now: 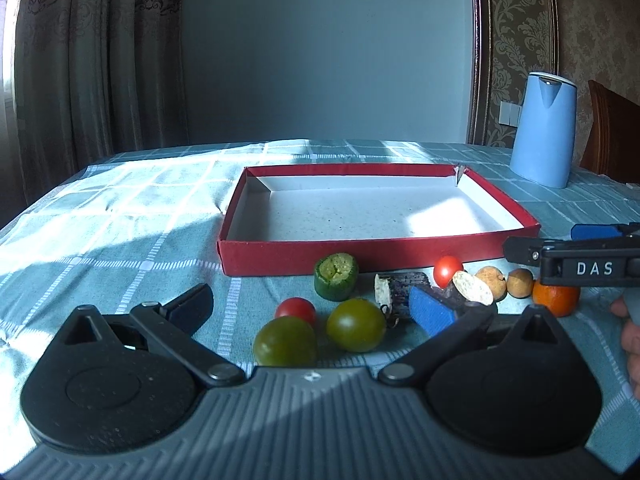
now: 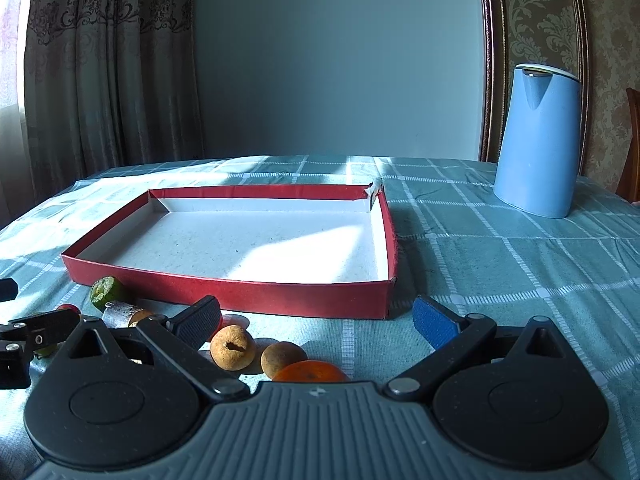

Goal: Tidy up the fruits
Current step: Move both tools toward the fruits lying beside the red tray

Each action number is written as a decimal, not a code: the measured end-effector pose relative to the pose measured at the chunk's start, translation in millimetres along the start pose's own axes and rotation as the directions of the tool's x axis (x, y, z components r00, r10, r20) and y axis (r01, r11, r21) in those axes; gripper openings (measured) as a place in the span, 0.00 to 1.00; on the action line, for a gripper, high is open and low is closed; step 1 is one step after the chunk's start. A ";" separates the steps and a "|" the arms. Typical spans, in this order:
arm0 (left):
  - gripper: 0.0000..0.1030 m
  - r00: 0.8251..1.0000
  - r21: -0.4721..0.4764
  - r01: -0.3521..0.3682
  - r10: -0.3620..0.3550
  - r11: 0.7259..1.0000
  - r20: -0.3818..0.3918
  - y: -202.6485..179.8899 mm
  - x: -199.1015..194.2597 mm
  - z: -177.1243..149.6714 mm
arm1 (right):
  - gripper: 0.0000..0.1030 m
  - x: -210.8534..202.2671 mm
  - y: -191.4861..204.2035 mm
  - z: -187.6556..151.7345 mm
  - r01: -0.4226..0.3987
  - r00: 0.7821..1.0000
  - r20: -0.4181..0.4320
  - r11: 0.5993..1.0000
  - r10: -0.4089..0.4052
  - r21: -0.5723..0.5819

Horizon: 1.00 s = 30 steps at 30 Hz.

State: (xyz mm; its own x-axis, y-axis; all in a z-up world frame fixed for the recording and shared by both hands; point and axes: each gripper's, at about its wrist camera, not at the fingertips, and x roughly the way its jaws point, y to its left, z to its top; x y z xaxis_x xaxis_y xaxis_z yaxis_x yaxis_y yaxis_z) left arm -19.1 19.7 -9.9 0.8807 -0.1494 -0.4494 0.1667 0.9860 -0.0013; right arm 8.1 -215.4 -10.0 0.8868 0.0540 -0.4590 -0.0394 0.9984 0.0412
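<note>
My left gripper (image 1: pixel 312 308) is open low over the tablecloth. Two green tomatoes (image 1: pixel 286 341) (image 1: pixel 356 324) and a red cherry tomato (image 1: pixel 295 309) lie between its fingers, none of them gripped. Beyond lie a cut cucumber piece (image 1: pixel 335 276), two dark cut stalk pieces (image 1: pixel 404 288), another red tomato (image 1: pixel 448 270), two brown longans (image 1: pixel 490 278) and a small orange (image 1: pixel 556 298). My right gripper (image 2: pixel 316 322) is also open, hovering over the longans (image 2: pixel 233 347) and the orange (image 2: pixel 310 372). The shallow red box (image 1: pixel 360 254) (image 2: pixel 240 296) stands empty behind the fruit.
A blue kettle (image 1: pixel 544 128) (image 2: pixel 538 140) stands at the back right on the checked teal tablecloth (image 2: pixel 500 260). A wooden chair (image 1: pixel 612 132) is behind it. Curtains hang at the left. A hand (image 1: pixel 632 340) shows at the right edge.
</note>
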 end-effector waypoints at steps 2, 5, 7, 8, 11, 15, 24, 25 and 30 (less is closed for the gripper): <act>1.00 1.000 0.006 -0.004 0.004 1.000 -0.019 -0.8 3.0 0.5 | 1.00 -0.7 -0.7 -0.2 0.003 1.000 0.006 1.000 -0.004 0.001; 1.00 0.999 -0.006 -0.013 0.013 1.000 -0.047 0.3 6.7 0.4 | 1.00 0.4 -0.2 -0.3 0.003 1.000 -0.001 1.000 -0.003 0.001; 1.00 0.998 -0.019 -0.024 0.023 1.000 -0.060 2.1 8.5 0.3 | 1.00 0.2 -0.3 -0.7 0.001 1.000 0.000 1.000 -0.001 0.001; 1.00 0.997 -0.024 -0.030 0.028 0.999 -0.066 2.8 9.4 0.1 | 1.00 -0.1 -0.9 -0.9 0.001 1.000 0.000 1.000 -0.001 0.002; 1.00 0.997 -0.030 -0.039 0.036 0.999 -0.071 3.4 9.6 -1.2 | 1.00 0.1 -1.6 -1.2 0.004 1.000 0.000 1.000 -0.004 0.002; 1.00 0.996 -0.032 -0.046 0.043 0.998 -0.084 4.6 12.0 -0.7 | 1.00 0.2 -2.0 -1.1 0.009 1.000 0.000 1.000 -0.009 -0.003; 1.00 0.993 -0.014 -0.042 0.041 0.999 -0.109 1.6 14.7 -2.3 | 1.00 1.4 -1.7 -1.5 0.007 1.000 -0.007 1.000 -0.007 -0.002; 1.00 0.993 -0.013 -0.043 0.041 0.999 -0.110 1.2 14.8 -2.7 | 1.00 2.0 -1.6 -1.6 0.006 1.000 -0.009 1.000 -0.006 -0.002; 1.00 0.993 -0.012 -0.040 0.038 0.999 -0.108 0.2 18.3 -2.5 | 1.00 2.5 -1.8 -1.9 0.000 1.000 -0.014 1.000 0.000 0.001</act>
State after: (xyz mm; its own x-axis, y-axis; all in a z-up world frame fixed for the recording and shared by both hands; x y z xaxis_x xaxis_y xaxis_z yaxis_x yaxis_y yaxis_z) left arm -4.1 17.3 -20.4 0.8336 -0.1030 -0.5426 0.1265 0.9920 0.0059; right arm 9.5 -217.0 -12.9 0.8802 0.0546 -0.4714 -0.0393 0.9983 0.0423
